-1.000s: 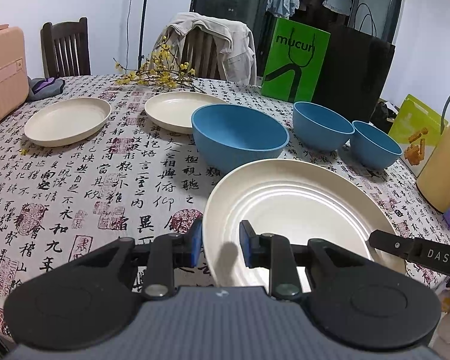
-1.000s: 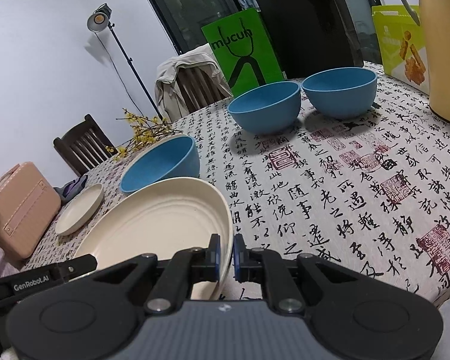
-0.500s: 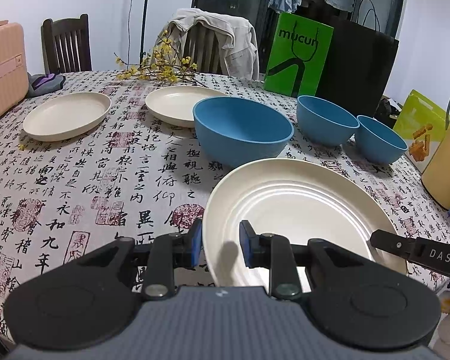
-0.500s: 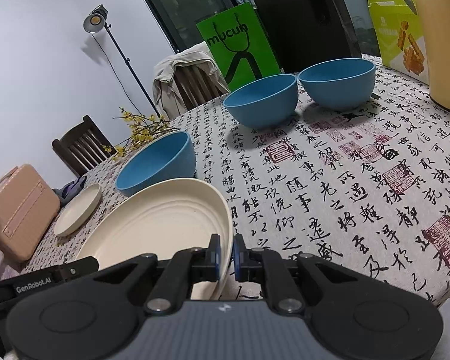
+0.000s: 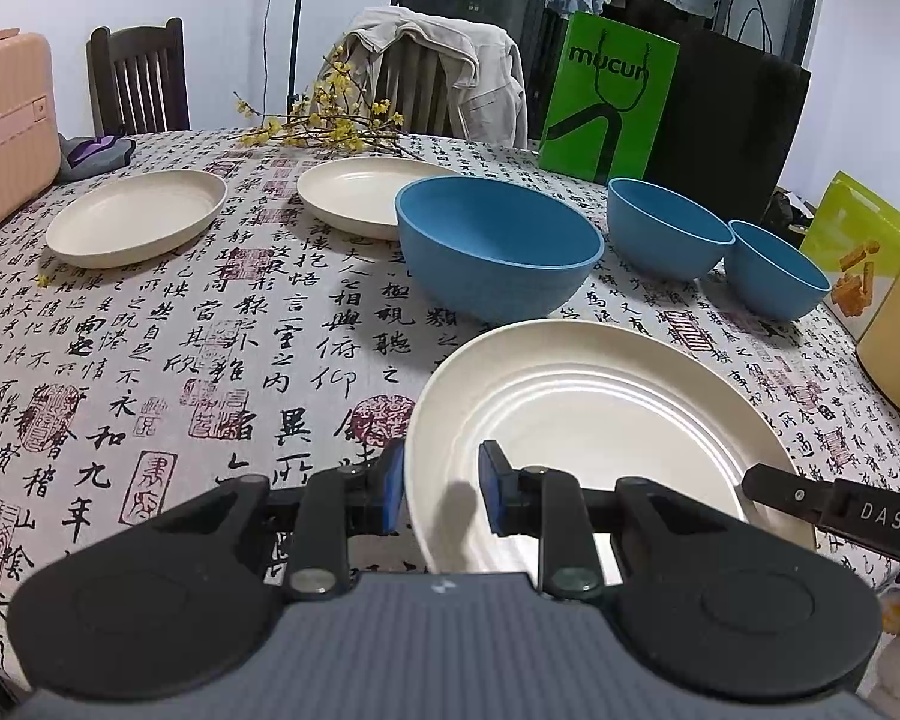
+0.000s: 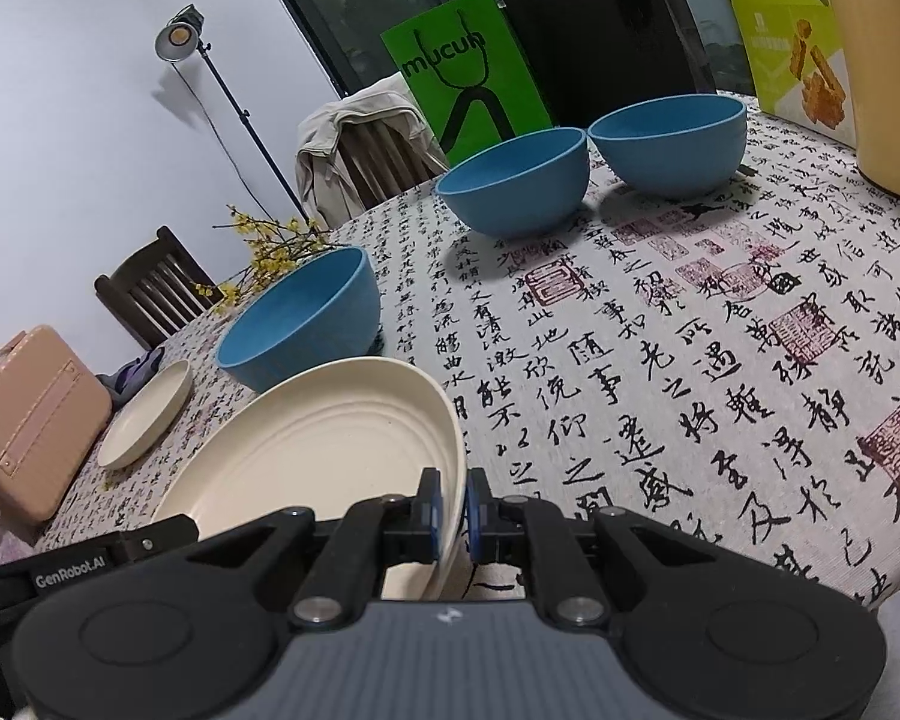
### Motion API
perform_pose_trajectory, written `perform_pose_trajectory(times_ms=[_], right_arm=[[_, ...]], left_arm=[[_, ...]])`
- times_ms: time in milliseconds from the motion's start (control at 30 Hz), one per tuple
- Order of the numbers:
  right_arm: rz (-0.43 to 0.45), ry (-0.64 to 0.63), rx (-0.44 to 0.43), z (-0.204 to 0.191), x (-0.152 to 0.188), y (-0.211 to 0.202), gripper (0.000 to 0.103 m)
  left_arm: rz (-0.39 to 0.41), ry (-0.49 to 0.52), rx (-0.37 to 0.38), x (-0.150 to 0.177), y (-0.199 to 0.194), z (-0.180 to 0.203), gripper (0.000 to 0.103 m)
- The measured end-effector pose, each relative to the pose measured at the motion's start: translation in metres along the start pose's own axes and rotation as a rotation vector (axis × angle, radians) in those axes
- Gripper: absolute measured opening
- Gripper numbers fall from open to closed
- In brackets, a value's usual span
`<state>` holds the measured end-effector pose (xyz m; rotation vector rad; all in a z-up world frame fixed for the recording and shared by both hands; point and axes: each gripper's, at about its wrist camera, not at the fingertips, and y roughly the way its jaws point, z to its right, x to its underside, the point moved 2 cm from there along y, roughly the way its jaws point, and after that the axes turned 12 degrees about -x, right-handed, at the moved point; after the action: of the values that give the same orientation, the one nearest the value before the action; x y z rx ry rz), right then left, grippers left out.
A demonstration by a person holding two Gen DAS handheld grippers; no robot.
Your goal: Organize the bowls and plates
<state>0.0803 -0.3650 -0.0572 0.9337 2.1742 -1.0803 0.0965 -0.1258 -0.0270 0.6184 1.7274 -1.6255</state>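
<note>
Worktop (image 5: 222, 324) under a cloth printed with black calligraphy and red seals fills both views. Large cream plate (image 5: 582, 414) sits at the near edge, ridged rings inside, rim held from 2 sides. Left tongs (image 5: 439, 495) straddle its left rim: 1 blue pad outside against the edge, the other over the plate's inner surface; whether both pads press I cannot tell. Right tongs (image 6: 451, 510) are clamped tight on the opposite rim, the thin edge pinched between both pads. In the right wrist view that plate looks tilted, near side raised; whether it is clear of the cloth I cannot tell.

Large blue bowl (image 5: 498, 246) stands upright just behind the plate, empty. 2 smaller blue bowls follow to its right: medium blue bowl (image 5: 666, 228), then small blue bowl (image 5: 774, 270), rims almost touching in the right wrist view. 2 smaller cream plates lie flat further back: 1 behind the large bowl (image 5: 354, 198), 1 well apart at far left (image 5: 138, 219).

Green paper bag (image 5: 606, 96) and black bag (image 5: 726, 120) stand at the far edge, yellow jug (image 5: 897, 324) at right, pink case (image 5: 6, 126) at left. Yellow flower sprig (image 5: 330, 120) lies near a chair draped with a jacket (image 5: 444, 72).
</note>
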Motion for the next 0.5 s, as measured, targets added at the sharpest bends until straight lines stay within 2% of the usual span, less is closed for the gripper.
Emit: perform_pose_trajectory(times_ms=[500], right_arm=[[-0.011, 0.024, 0.007, 0.0092, 0.0042, 0.0099, 0.009]], left_arm=[[-0.012, 0.007, -0.006, 0.0047, 0.0089, 0.0009, 0.025]])
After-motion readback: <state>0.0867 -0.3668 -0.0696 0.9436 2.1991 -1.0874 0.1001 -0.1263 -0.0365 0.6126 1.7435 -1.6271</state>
